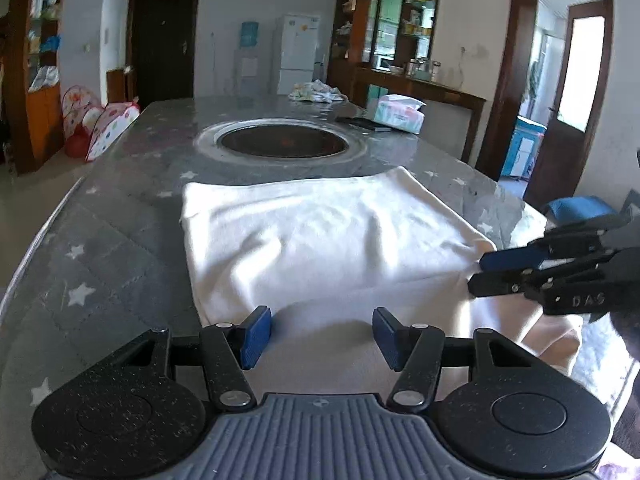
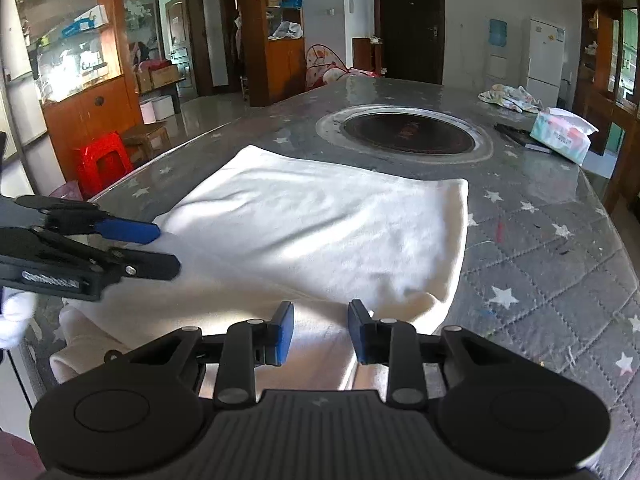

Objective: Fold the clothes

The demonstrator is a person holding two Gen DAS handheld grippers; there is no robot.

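Note:
A white garment (image 1: pixel 320 240) lies on the grey star-patterned table cover, its far part folded over the near part; it also shows in the right wrist view (image 2: pixel 320 232). My left gripper (image 1: pixel 322 336) is open just above the garment's near layer, empty. It also shows in the right wrist view (image 2: pixel 164 248), at the garment's left edge. My right gripper (image 2: pixel 320 332) is open over the near layer, empty. It also shows in the left wrist view (image 1: pixel 478 272), its tips at the folded part's right corner.
A round dark burner (image 1: pixel 282 144) is set in the table beyond the garment. A tissue pack (image 1: pixel 400 114), a dark flat object (image 1: pixel 362 123) and a crumpled patterned cloth (image 1: pixel 316 92) lie at the far right. The table edge (image 2: pixel 120 184) runs left, with a red stool (image 2: pixel 102 164) beyond.

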